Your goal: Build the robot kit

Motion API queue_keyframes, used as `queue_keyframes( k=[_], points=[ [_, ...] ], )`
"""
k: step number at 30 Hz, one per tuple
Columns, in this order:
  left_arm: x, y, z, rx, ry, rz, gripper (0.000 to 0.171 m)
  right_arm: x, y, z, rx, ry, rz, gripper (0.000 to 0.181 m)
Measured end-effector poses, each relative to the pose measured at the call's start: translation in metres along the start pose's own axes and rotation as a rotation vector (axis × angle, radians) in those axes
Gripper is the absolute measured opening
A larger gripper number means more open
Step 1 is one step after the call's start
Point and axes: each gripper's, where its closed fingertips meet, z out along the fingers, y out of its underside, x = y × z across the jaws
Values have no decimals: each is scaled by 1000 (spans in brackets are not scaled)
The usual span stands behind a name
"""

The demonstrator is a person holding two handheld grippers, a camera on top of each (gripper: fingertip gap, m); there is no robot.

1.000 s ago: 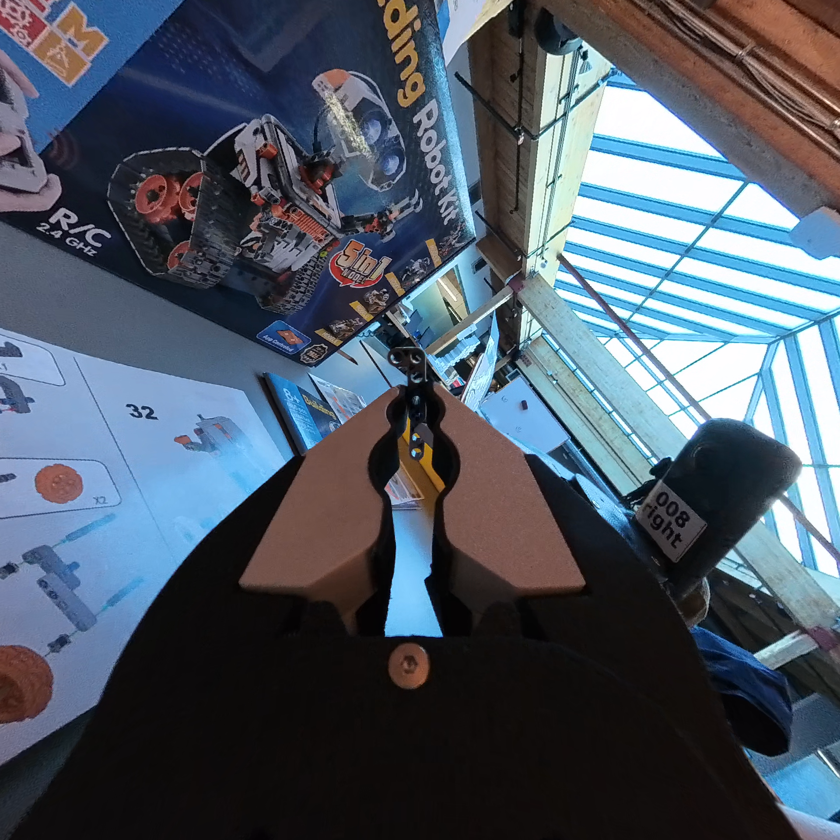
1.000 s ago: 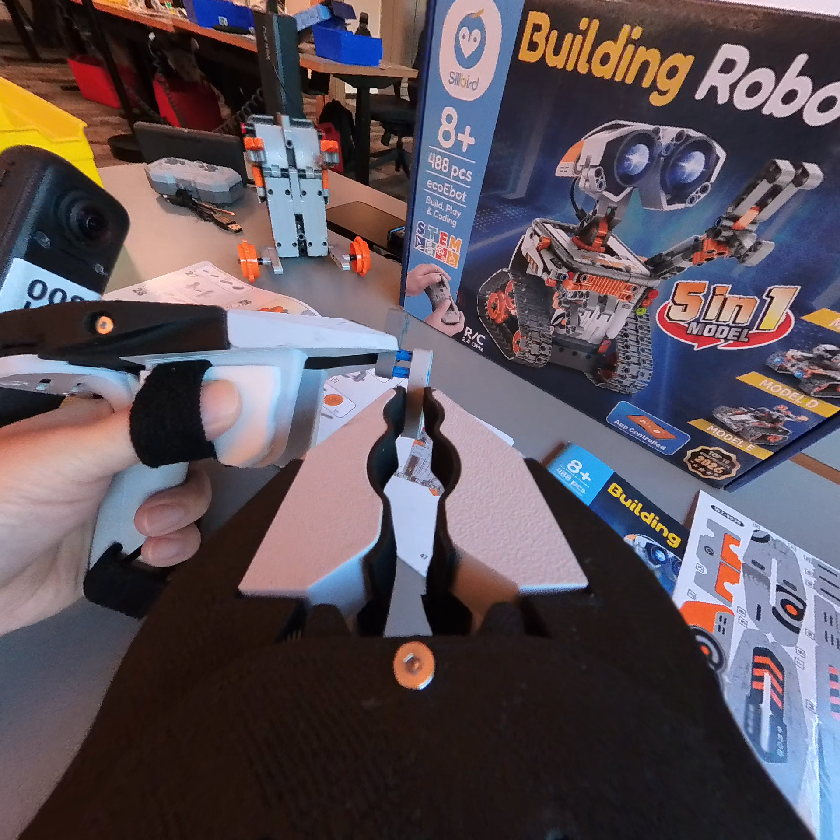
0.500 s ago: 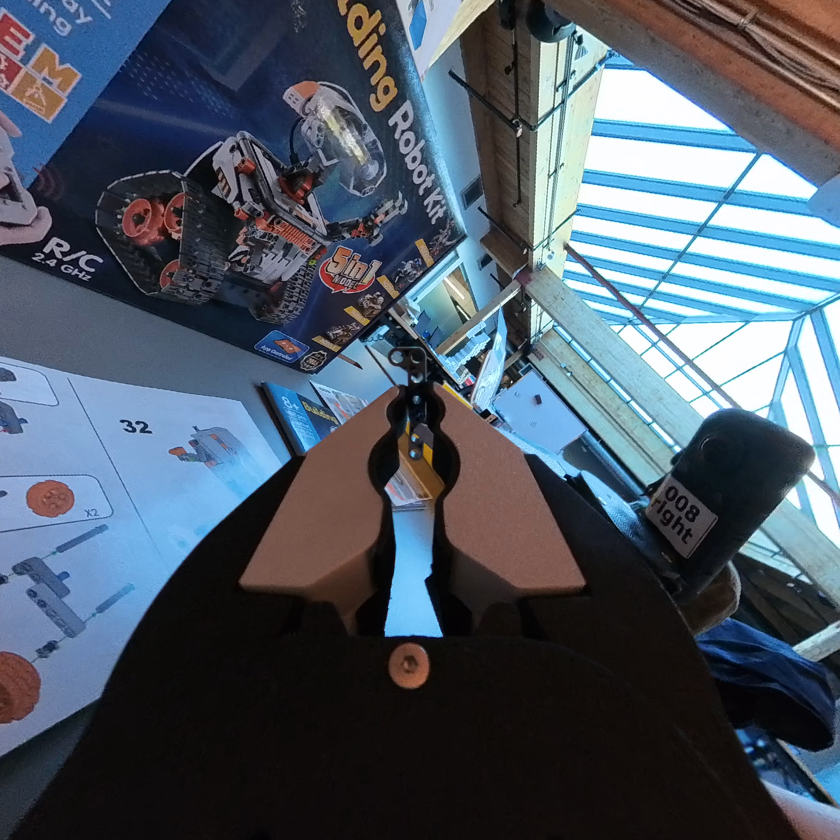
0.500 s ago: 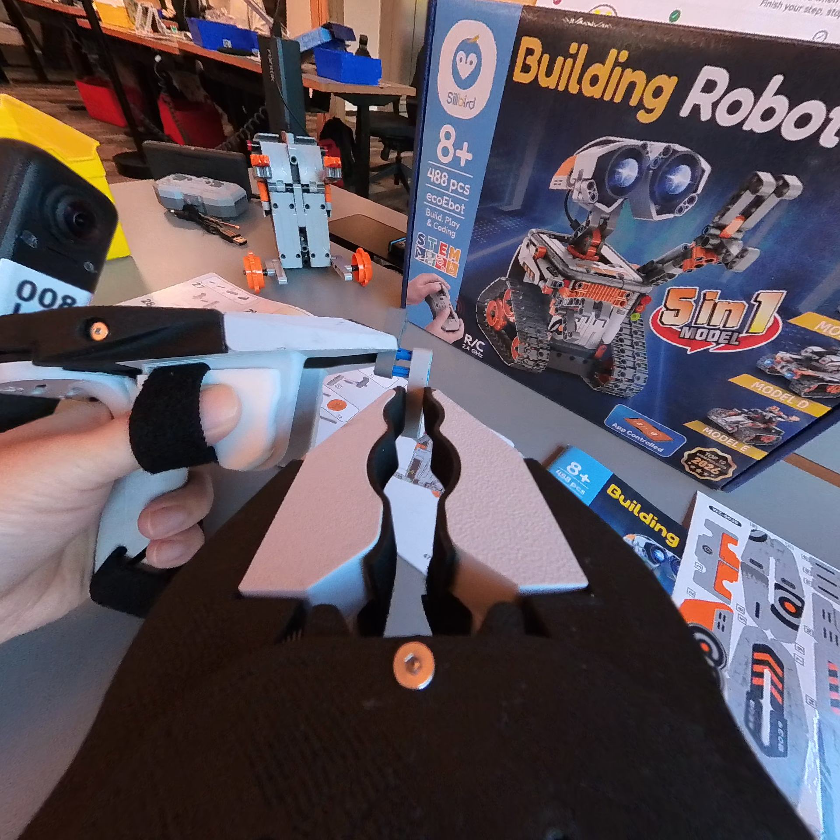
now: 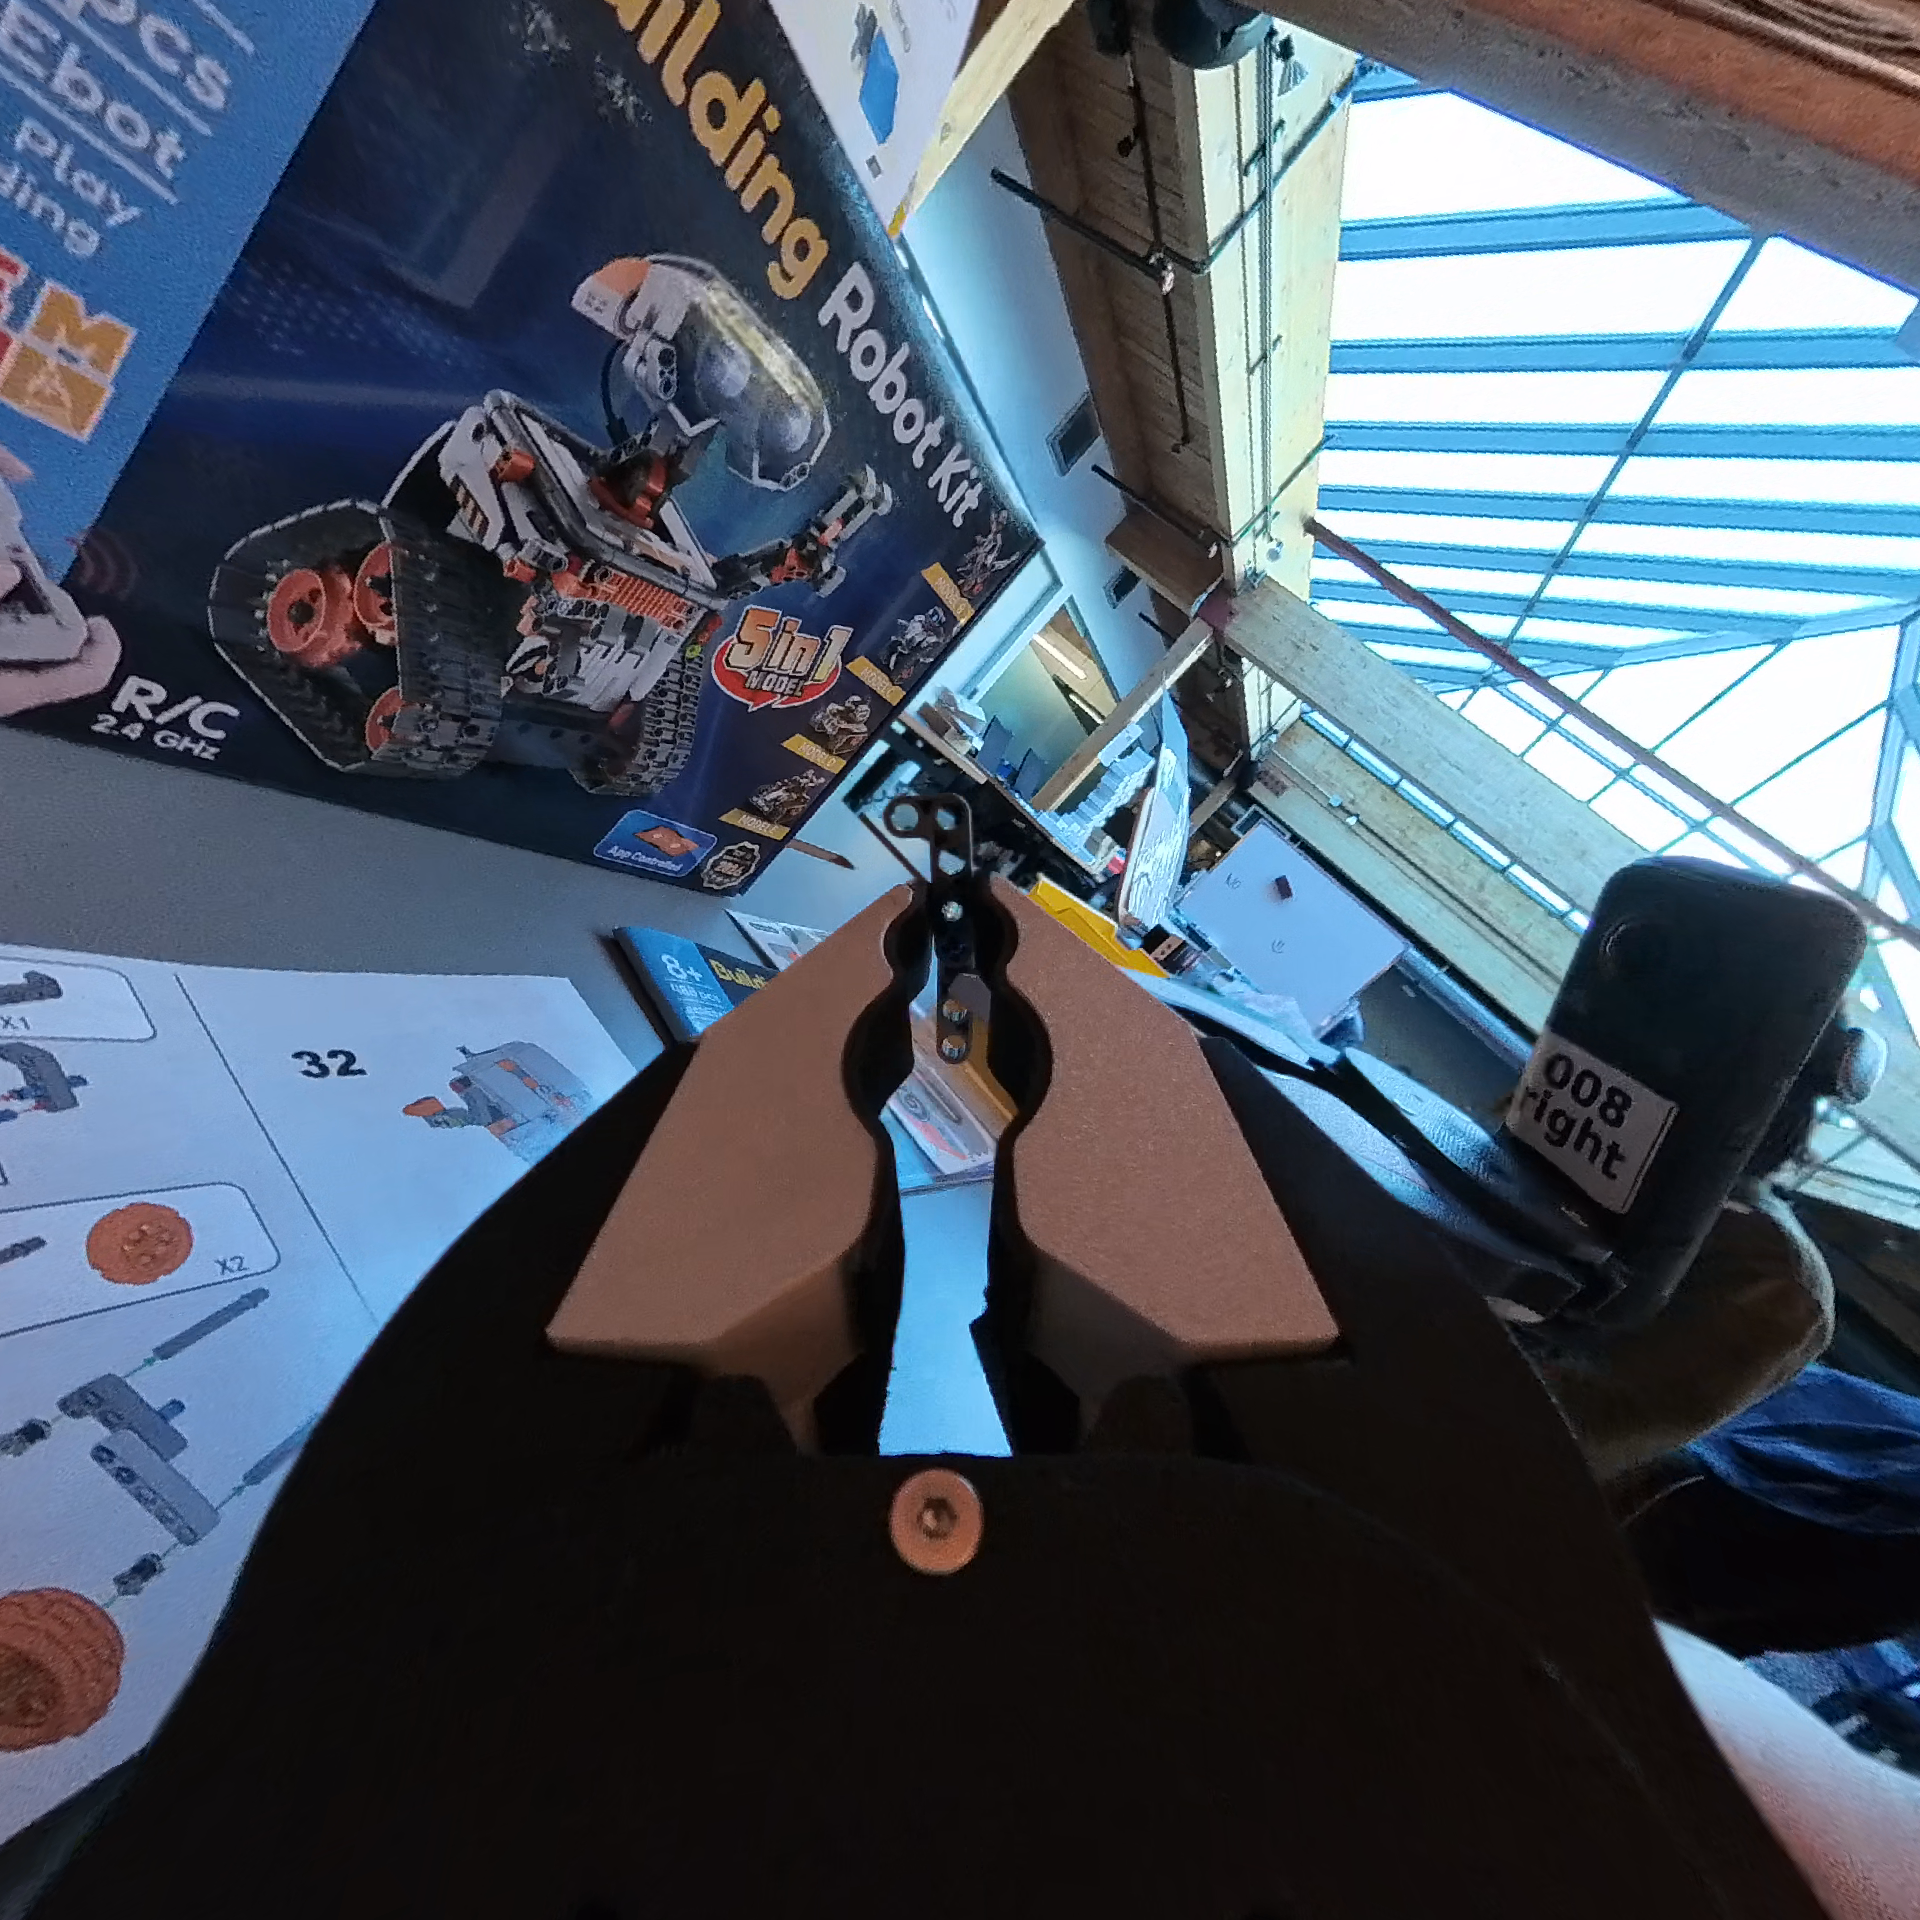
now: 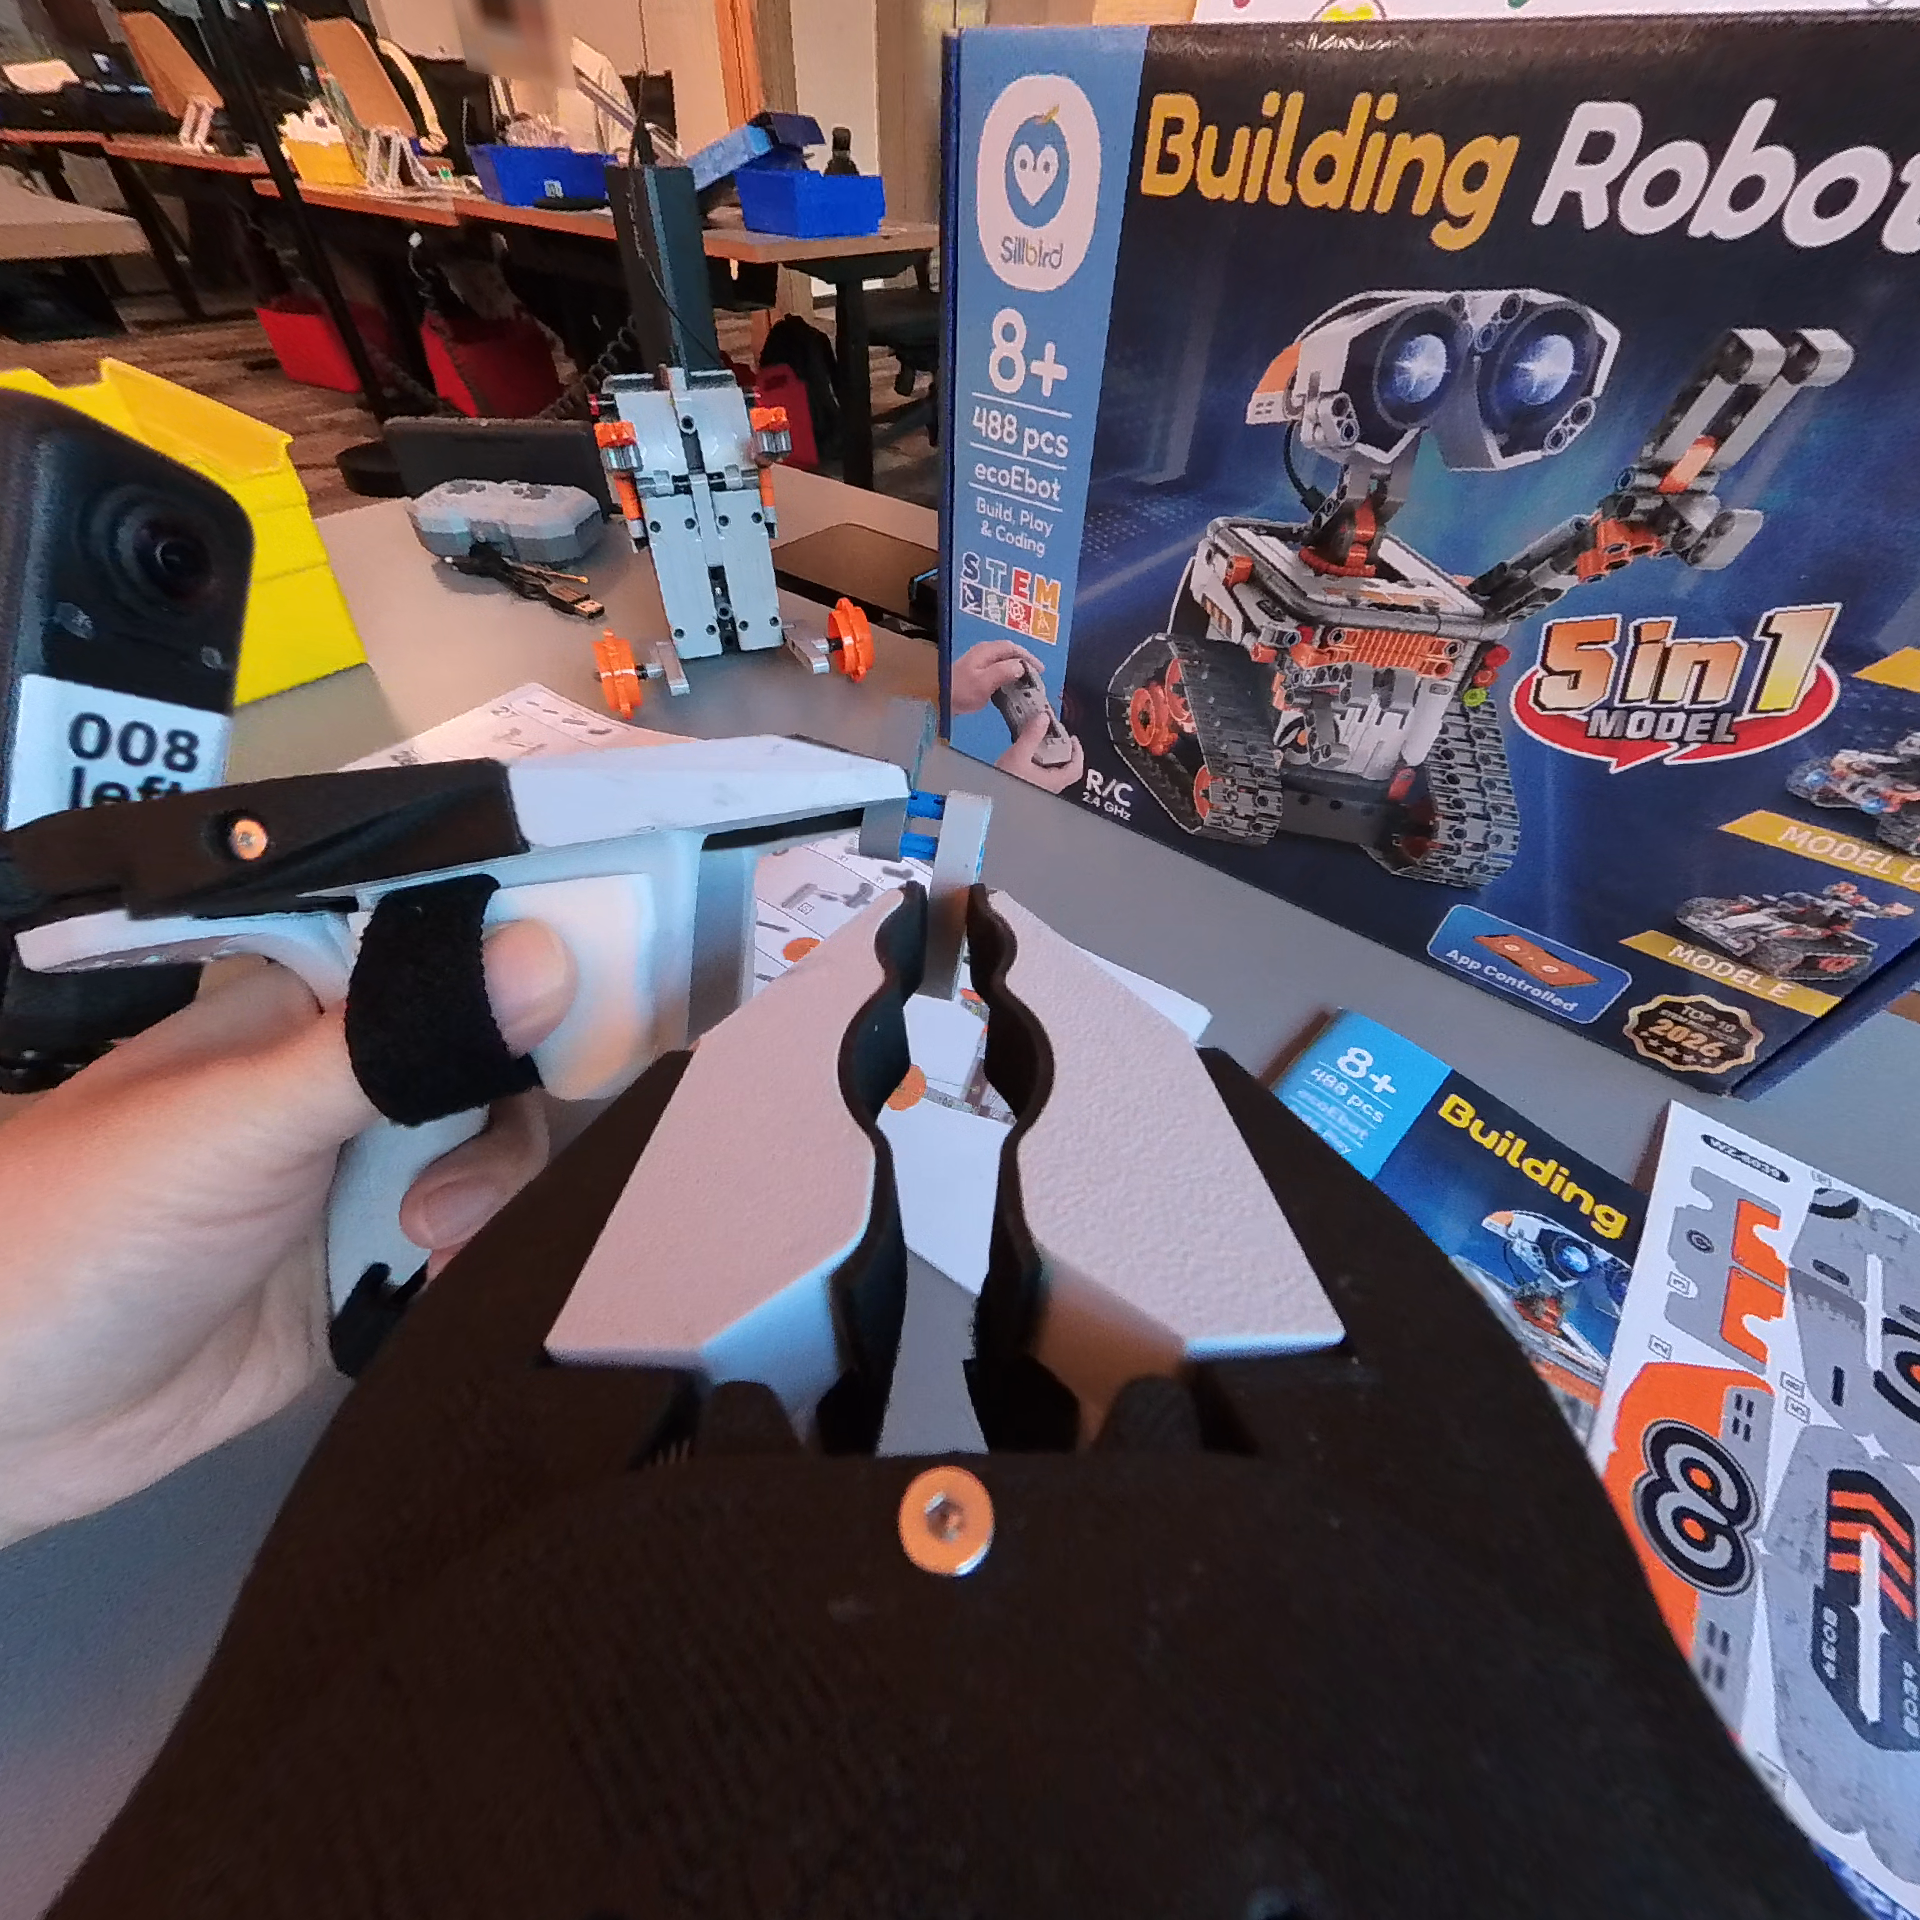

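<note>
Your grey table (image 6: pixel 1195 894) carries a tall kit box (image 6: pixel 1455 468) at two o'clock and a half-built grey model (image 6: pixel 707 540) at eleven. Your right gripper (image 6: pixel 948 904) is clamped on an upright grey beam (image 6: pixel 956 883). At nine o'clock your left gripper (image 5: pixel 951 894) pinches a dark beam (image 5: pixel 951 914) edge-on, and blue pins (image 6: pixel 928 821) bridge the two, so the beams stand just beside each other.

A: What does the right gripper (image 6: pixel 945 914) look like?
B: Pale textured fingers (image 6: pixel 1122 1174) with wavy black inner pads, a black ribbed body and one copper-coloured screw (image 6: pixel 943 1522).
A: And the left gripper (image 6: pixel 914 821)?
B: White pistol-grip handle, black top, black strap over one finger of the hand (image 6: pixel 156 1226).
</note>
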Motion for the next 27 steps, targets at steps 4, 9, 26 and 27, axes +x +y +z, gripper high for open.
queue_keyframes(
  k=[4,9,26,27],
  points=[
    [0,1,0,-6,-13,25,4,-1,2,1,12,-24,40,6],
    [1,-2,-2,5,-6,-22,4,-4,-1,1,18,-28,2,6],
    [-2,2,9,-42,2,-44,4,9,2,0,-36,-10,6,6],
    [-6,6,16,-61,-4,-35,4,17,7,3,-62,-4,27,7]
  ],
)
